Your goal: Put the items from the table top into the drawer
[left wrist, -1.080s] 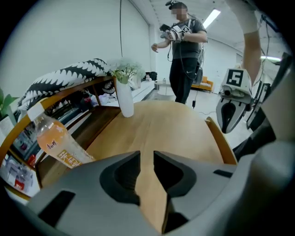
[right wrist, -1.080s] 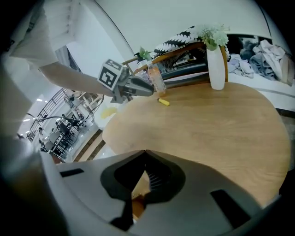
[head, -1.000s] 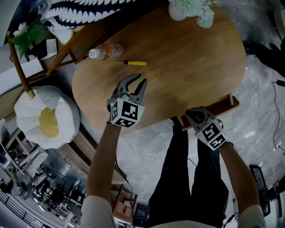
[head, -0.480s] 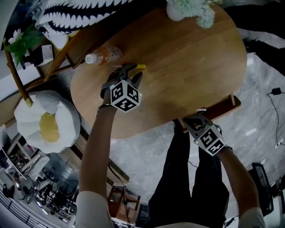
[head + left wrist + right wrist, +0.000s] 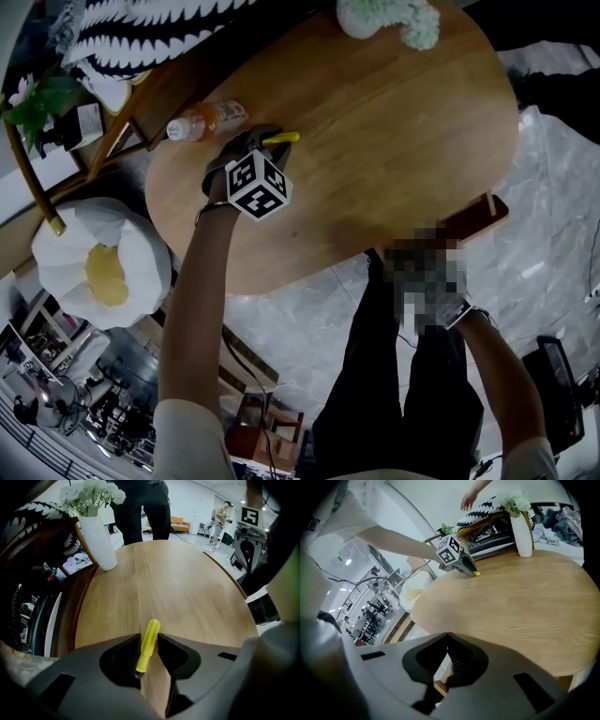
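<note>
A yellow-handled screwdriver [image 5: 284, 138] [image 5: 151, 632] lies on the oval wooden table [image 5: 394, 141] near its far left part. My left gripper [image 5: 265, 141] [image 5: 149, 637] points steeply down over it, and its jaws have just been closing with the handle between them. A thin gap still shows on the right side of the handle. A small bottle [image 5: 208, 119] lies just left of it. My right gripper [image 5: 424, 258] [image 5: 447, 634] hangs at the table's near edge by the drawer [image 5: 473, 217], tips together, nothing seen between them.
A white vase of flowers [image 5: 384, 17] [image 5: 98, 541] stands at the table's far end. A white pouf [image 5: 98, 258] sits on the floor to the left, beside a wooden shelf rack [image 5: 141, 94]. A person's legs [image 5: 143, 508] stand beyond the table.
My left gripper has moved up the table and dropped over the screwdriver, so the handle now sits between its jaws. The right gripper has shifted only slightly at the near edge.
</note>
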Demonstrator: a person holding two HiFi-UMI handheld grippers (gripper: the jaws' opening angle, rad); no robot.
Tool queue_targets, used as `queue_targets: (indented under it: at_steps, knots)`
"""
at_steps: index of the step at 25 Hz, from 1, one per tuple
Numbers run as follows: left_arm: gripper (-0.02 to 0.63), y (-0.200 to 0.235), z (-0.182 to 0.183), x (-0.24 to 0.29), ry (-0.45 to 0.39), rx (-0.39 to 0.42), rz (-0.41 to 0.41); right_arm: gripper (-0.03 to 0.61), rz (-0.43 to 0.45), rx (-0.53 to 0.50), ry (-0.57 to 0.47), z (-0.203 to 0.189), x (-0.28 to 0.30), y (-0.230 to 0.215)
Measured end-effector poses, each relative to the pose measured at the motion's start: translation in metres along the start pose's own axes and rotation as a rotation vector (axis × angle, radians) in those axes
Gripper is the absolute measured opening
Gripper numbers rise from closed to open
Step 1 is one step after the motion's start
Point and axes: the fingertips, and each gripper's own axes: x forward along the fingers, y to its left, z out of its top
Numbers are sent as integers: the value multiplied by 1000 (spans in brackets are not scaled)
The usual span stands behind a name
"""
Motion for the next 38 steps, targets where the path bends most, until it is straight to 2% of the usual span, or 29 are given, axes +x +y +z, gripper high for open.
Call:
queue_targets:
  at_steps: [3,14,25,28,38]
  knots:
    - [97,1,1,1,7,-6,3,20,-6,9,-6,-1,-2,-3]
    - [91,-31,21,-16,-46,-158,0,20,-3,-20,7,-10,-17,-14]
    - [91,-88,52,-36,-109,-253,-3,20,27,-73,34,-27,-33,-6]
    - [91,-105,60,-42,-131,-300,-1,20,33,-84,46,-36,-37,-3]
    - [91,-180,103,-56,-215,-399,-25,20,24,-93,63,-68,-61,-6]
